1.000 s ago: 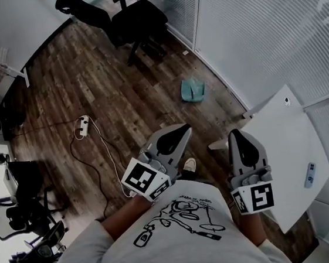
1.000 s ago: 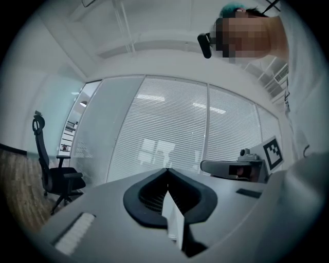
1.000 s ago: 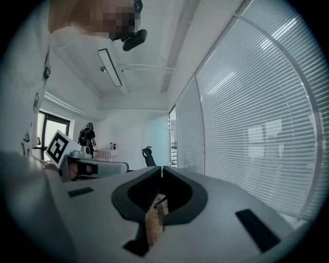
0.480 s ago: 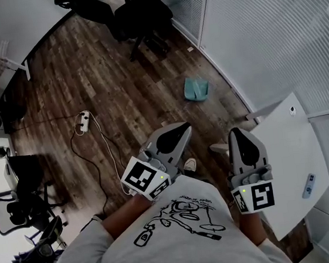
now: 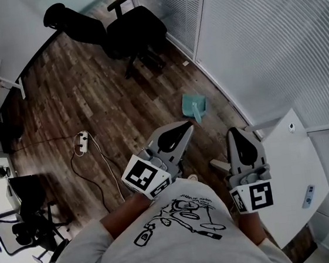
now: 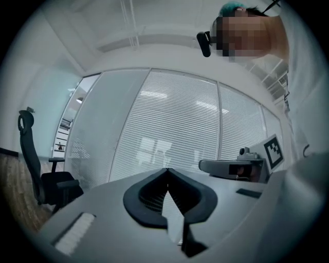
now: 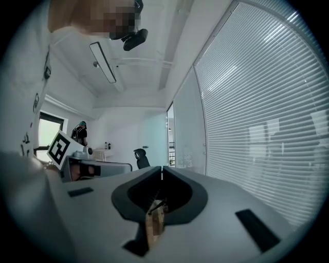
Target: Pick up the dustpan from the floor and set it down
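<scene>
In the head view the teal dustpan (image 5: 194,106) lies on the wooden floor (image 5: 95,94), close to the foot of the wall of blinds (image 5: 260,34) and well ahead of both tools, so nothing has hold of it yet. The left tool (image 5: 184,130) and the right tool (image 5: 236,134) are carried side by side at chest level, pointing level and forward, which reads as a walking carry and not a reach. Neither is tipped down toward the floor, as a pick-up would need. A white worktop (image 5: 286,167) stands just to the right of the right tool, two black office chairs (image 5: 132,31) sit further back, and a power strip (image 5: 82,140) with its cable lies off to the left, clear of the straight path to the dustpan. In the left gripper view the two dark jaws meet at their tips with nothing between them, and only the blinds fill the space beyond, since the tool aims too high to see the floor. In the right gripper view the jaws are likewise pressed together and empty, facing down the room along the blinds. Both tools will probably need to dip and one to open before the dustpan can be gripped.
</scene>
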The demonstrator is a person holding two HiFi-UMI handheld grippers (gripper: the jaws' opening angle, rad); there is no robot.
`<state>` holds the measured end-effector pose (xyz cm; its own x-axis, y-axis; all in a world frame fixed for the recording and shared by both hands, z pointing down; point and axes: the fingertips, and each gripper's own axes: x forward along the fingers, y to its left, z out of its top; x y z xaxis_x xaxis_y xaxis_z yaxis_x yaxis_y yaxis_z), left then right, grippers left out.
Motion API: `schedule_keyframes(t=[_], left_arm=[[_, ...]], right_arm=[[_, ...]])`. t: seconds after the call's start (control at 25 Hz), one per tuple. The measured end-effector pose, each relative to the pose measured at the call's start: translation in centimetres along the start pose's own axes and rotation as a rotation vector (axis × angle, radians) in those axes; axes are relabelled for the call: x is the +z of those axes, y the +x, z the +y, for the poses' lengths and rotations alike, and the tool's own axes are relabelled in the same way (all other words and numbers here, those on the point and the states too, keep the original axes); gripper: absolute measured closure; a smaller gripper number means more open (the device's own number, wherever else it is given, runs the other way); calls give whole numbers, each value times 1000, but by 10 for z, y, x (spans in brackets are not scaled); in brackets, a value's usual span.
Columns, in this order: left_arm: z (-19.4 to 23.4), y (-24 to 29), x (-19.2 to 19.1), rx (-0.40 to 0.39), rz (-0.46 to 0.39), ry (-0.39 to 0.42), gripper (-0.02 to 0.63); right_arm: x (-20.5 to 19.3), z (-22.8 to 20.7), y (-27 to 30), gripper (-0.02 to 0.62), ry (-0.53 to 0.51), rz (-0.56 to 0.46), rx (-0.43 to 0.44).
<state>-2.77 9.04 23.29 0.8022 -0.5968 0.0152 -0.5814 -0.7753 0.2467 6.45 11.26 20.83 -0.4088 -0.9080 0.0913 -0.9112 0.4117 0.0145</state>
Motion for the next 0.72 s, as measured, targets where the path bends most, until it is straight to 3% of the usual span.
schedule_keyframes(t=[0.72], left_arm=[[123, 41, 33, -71, -1, 8, 604]], right_arm=[[15, -9, 128, 588, -21, 4, -54]])
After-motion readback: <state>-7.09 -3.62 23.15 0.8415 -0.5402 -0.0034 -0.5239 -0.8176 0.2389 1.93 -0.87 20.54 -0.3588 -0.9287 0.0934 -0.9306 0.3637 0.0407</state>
